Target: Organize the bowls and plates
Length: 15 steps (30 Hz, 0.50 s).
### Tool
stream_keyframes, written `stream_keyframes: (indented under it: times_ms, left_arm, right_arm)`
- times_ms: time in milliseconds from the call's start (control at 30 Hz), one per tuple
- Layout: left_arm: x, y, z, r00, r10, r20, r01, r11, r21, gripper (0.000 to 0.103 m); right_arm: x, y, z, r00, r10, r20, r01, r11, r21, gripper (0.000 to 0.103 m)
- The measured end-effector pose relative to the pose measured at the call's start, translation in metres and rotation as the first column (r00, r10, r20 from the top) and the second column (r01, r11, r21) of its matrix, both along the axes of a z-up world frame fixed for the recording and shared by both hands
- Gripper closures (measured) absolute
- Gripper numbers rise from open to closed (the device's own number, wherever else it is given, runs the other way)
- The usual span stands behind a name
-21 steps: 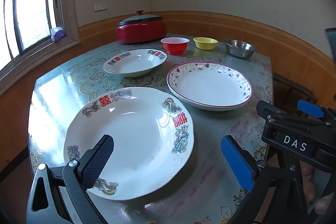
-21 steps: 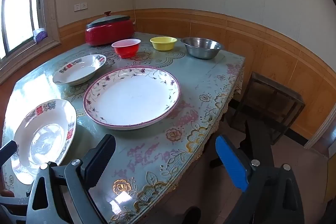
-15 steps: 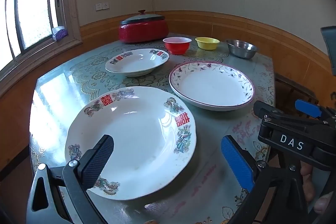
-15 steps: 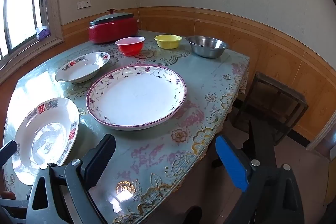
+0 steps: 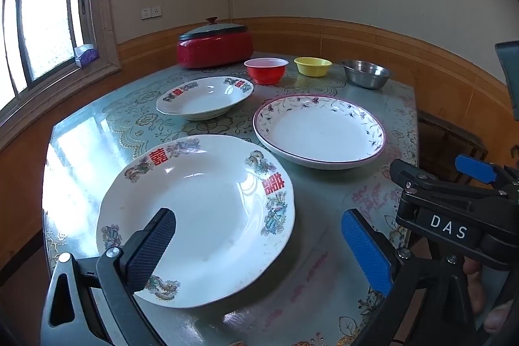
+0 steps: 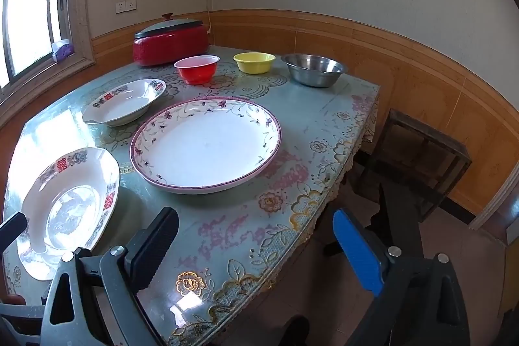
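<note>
Lying nearest on the worktop (image 5: pixel 324 281) is a big white plate with red characters (image 5: pixel 198 216) and coloured rim pictures; it sits at the near left. To its right and a little farther stands a wide plate with a purple flower rim (image 5: pixel 319 132), close beside the first one, but whether the rims touch I cannot tell. Behind the first plate, on the far left, is a smaller plate with red characters (image 5: pixel 204 98), apart from both.

Along the far edge three bowls stand in a row, each apart from the next: a red bowl (image 5: pixel 266 70) on the left, a yellow bowl (image 5: pixel 313 66) in the middle and a steel bowl (image 5: pixel 367 77) on the right. A red cooker with a dark lid (image 5: pixel 214 46) stands behind them at the far left corner.

The left tool (image 5: pixel 259 242) hovers above the near plate, its jaws wide and with nothing between the pads. The right tool (image 6: pixel 256 245) hangs over the near right edge of the worktop, also wide and holding nothing. A flowered cloth under glass covers the worktop. On the window sill at the left lies a tissue box (image 5: pixel 85 55).
</note>
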<state>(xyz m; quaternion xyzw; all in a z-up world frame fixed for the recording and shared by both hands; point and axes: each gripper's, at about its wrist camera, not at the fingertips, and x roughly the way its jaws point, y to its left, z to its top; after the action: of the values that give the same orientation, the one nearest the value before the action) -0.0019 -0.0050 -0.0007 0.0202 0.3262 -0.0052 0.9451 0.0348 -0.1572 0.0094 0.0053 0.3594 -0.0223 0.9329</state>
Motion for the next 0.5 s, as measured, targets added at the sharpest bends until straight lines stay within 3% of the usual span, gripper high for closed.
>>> stream_keyframes:
  times_ms: [500]
  left_arm:
    - [0.0006, 0.005, 0.0007, 1.0, 0.01, -0.001, -0.01, 1.0, -0.018, 0.0]
  right_arm:
    - [0.0012, 0.006, 0.0048, 1.0, 0.016, 0.013, -0.015, 0.999, -0.028, 0.005]
